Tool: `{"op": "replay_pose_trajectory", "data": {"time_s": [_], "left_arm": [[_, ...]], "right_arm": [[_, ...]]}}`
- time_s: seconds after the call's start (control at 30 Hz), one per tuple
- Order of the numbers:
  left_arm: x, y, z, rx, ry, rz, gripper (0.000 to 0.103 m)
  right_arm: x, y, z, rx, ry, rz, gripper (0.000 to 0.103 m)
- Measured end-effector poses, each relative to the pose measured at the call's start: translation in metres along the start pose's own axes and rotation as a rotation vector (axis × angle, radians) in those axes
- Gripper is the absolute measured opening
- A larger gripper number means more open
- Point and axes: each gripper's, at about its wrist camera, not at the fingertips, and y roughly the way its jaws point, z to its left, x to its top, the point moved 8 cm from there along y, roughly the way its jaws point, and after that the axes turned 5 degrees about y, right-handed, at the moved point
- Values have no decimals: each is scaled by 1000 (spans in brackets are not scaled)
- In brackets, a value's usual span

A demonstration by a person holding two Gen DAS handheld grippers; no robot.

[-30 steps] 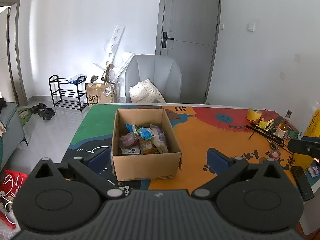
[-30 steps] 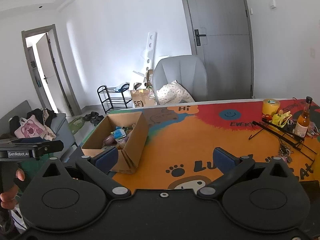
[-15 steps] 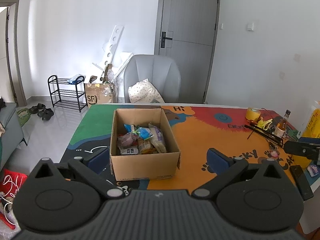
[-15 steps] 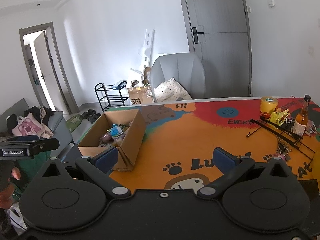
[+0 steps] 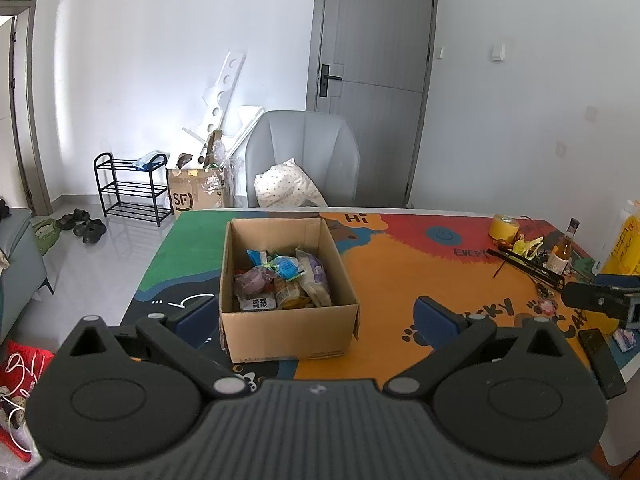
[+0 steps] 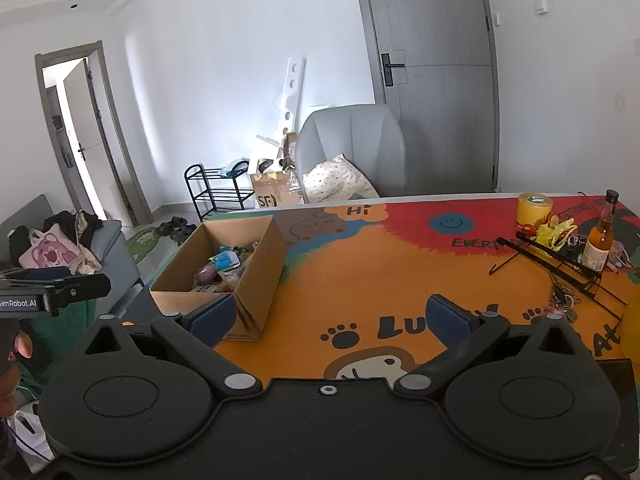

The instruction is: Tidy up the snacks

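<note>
Left gripper (image 5: pixel 316 318) spread wide, nothing between the blue pads (image 5: pixel 434 322), held above the near edge of the colourful table mat (image 5: pixel 400 280). Open cardboard box (image 5: pixel 290 330) straight ahead on the mat, framed by the two fingers, with snack packets (image 5: pixel 282 280) heaped inside. Yellow tape roll (image 5: pixel 503 227) and brown bottle (image 5: pixel 562 249) far off at the right edge.

Right gripper (image 6: pixel 334 318) likewise spread and empty, over the orange area. Cardboard box (image 6: pixel 262 276) off to the left, its near corner just beyond the left pad (image 6: pixel 212 318). Bottle (image 6: pixel 600 240) and a black wire stand (image 6: pixel 560 264) on the right.
</note>
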Motion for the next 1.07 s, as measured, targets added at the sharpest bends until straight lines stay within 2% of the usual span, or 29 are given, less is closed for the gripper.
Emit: {"op": "replay_pose_trajectory", "data": {"time_s": [1.07], "left_arm": [[0,-4,-3,-3,15,-15,103]], "right_arm": [[1,-2,-2,-9,1,-7,103]]}}
